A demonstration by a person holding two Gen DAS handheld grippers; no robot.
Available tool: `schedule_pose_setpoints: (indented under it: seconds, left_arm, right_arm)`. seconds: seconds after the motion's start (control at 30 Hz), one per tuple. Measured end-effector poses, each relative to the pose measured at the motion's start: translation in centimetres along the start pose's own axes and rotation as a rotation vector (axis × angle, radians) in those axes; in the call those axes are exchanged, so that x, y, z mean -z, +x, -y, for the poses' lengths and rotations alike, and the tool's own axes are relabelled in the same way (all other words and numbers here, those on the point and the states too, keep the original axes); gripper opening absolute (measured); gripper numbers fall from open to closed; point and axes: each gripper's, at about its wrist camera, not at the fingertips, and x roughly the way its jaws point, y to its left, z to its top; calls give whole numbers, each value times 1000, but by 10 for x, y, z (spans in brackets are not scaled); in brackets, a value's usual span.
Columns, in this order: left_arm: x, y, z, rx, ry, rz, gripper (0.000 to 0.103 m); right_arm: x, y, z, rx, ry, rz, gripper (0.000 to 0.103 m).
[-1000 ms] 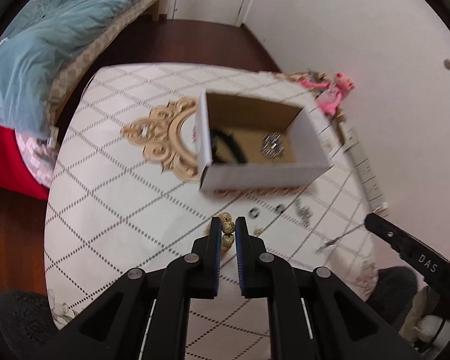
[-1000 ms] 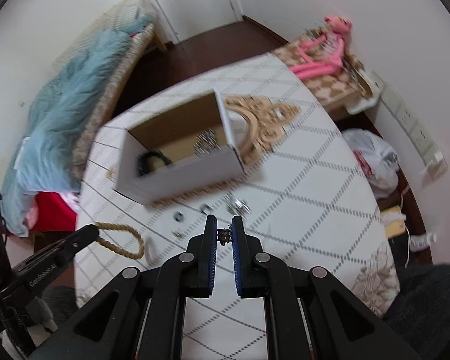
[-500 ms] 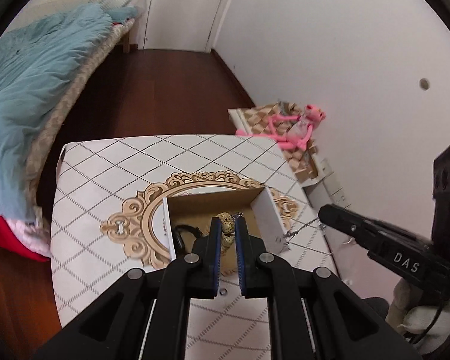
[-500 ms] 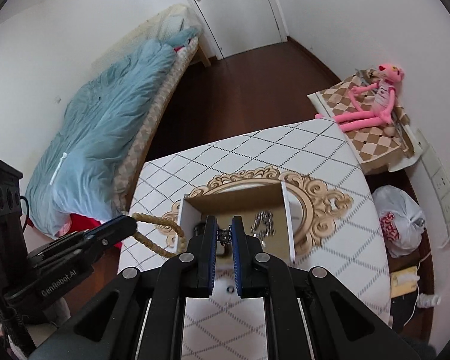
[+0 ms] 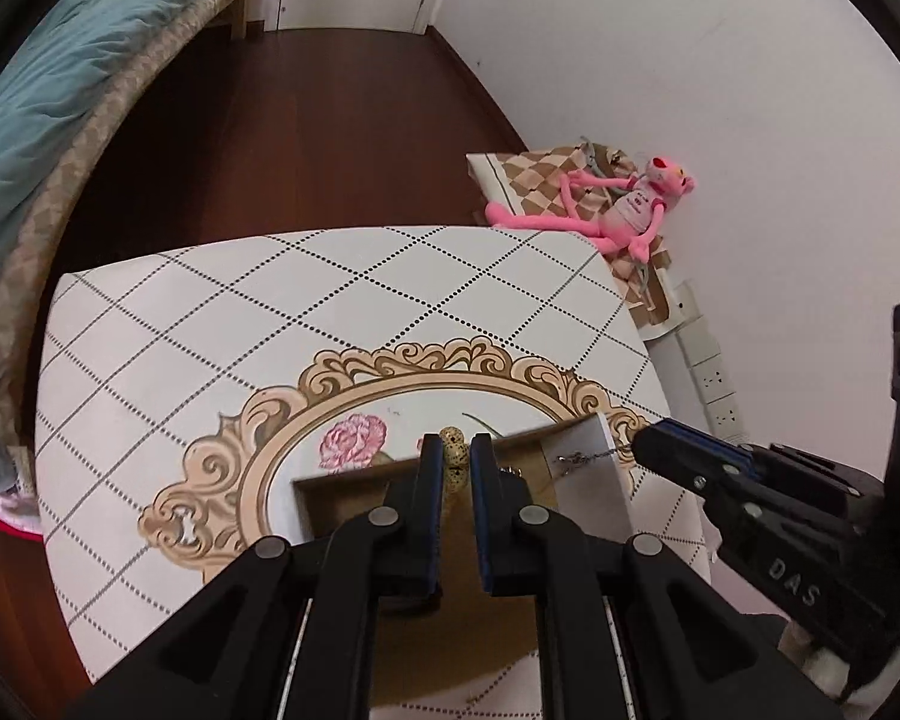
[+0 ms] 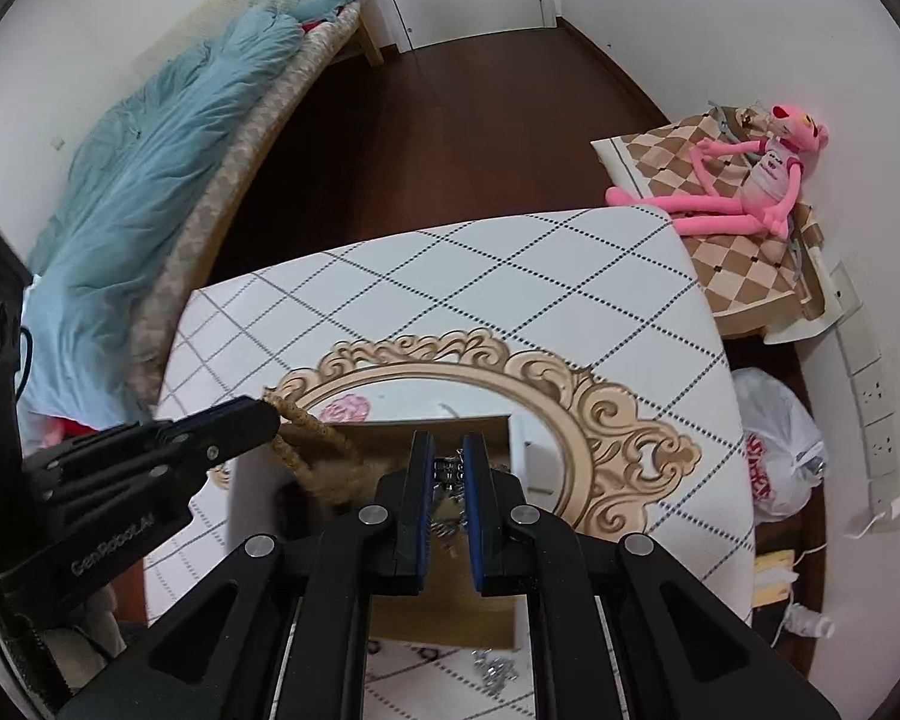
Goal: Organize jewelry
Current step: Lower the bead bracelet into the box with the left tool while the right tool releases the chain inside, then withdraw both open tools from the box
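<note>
Beads first: my left gripper (image 5: 455, 468) is clamped on a speckled tan bead bracelet (image 5: 453, 455), its strand hanging in a loop over the open cardboard box (image 5: 600, 468) on the patterned table (image 5: 270, 324), I judge so that a release drops it inside. My right gripper (image 6: 448, 474) pinches a thin silver chain (image 6: 448, 471) above the same box for the same reason. The beads look egg-shaped, pale with dark flecks; the chain is fine, bright and limp. More small silver pieces (image 6: 495, 669) lie on the table near the box.
</note>
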Motion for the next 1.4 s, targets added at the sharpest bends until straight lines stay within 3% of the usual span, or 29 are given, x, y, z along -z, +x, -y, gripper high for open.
schedule_pose_setpoints:
  seconds: [0.3,0.33,0.37,0.4,0.47,0.53,0.63,0.77,0.9,1.4]
  left_arm:
    - [0,5,-5,-147,-27,-23,18]
    - [2,3,-6,-161,-25,-19,33]
    - [4,1,-7,-179,-27,-14,61]
    - [7,-3,-9,-202,-31,-3,73]
    - [11,-11,-13,-216,-41,22,79]
    - [16,-15,-17,-253,-48,22,80]
    - [27,-21,-22,-295,-59,36,98]
    - [47,-30,-23,-368,-47,83,100]
    - [67,-34,-23,-406,-53,86,100]
    - [99,-65,-9,-433,-81,101,100]
  right_arm:
    - [17,17,2,2,-31,-133,11]
    - [21,17,2,11,-32,-144,11]
    - [24,17,2,13,-33,-152,12]
    - [28,16,1,12,-36,-158,14]
    - [34,15,2,22,-37,-167,35]
    - [37,11,2,24,-37,-161,47]
    - [42,5,2,51,-44,-151,59]
    - [52,1,-3,115,-74,-135,93]
    - [64,5,-5,172,-87,-128,95]
    - [84,-18,-13,199,-77,-57,98]
